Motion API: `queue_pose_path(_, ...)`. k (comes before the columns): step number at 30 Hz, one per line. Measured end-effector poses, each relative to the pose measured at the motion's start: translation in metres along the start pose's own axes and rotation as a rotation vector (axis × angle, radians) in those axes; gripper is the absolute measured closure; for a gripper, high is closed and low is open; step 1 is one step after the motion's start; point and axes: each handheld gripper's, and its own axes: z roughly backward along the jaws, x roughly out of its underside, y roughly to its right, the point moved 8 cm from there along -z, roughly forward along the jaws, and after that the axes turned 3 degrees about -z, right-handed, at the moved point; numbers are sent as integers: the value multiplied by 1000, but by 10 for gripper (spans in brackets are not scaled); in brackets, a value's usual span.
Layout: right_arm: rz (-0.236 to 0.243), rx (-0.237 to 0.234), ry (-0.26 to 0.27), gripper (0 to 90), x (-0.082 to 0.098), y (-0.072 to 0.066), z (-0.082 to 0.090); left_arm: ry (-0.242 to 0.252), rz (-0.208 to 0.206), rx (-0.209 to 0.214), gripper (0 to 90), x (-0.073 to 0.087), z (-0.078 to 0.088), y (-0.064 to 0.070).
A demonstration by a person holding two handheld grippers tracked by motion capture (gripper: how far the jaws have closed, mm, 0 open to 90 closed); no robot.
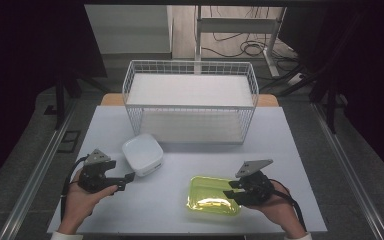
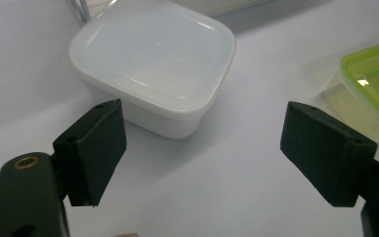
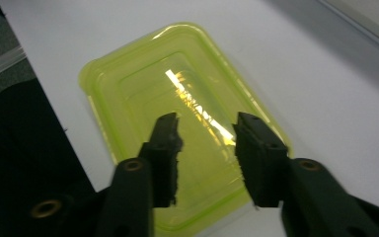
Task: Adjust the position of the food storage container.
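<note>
A wire basket (image 1: 190,100) stands at the table's far side, likely the destination. The white tub (image 1: 142,154) sits before the left gripper (image 1: 125,181), jaws wide, empty. The right gripper (image 1: 232,195) hovers over the green lidded container (image 1: 207,197), jaws part-closed, gripping nothing.

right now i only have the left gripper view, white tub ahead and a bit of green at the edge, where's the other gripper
Observer: The right gripper hangs over the green container, near the table's front edge.
Operator: holding it
Observer: No. In the right gripper view its jaws stand partly apart above the lid, nothing between them.
Operator: anything behind the white tub
Observer: A white wire basket stands at the far side, behind the white tub.
</note>
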Motion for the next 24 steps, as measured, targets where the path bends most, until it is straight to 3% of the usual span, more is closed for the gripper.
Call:
queue_pose_path(2,22,-19,-4,719,0,-8,-2,-3,-5,4,175,0,-1,1)
queue_pose_path(4,62,-106,5,794,0,-25,-5,-4,-5,12,176,-1,-3,3)
queue_pose_path(6,73,-114,-3,821,1,-29,-7,0,5,54,175,-2,-4,8)
queue_pose_path(9,102,-133,-47,888,5,-42,-14,-8,-14,40,175,-2,-6,10)
queue_pose_path(14,173,-160,-133,890,13,-62,-25,-6,-12,37,175,-2,-5,10)
queue_pose_path(15,196,-175,-171,890,18,-70,-31,-5,-11,36,175,-2,-4,10)
queue_pose_path(24,237,-163,-260,891,29,-76,-50,-13,-16,36,176,0,-7,11)
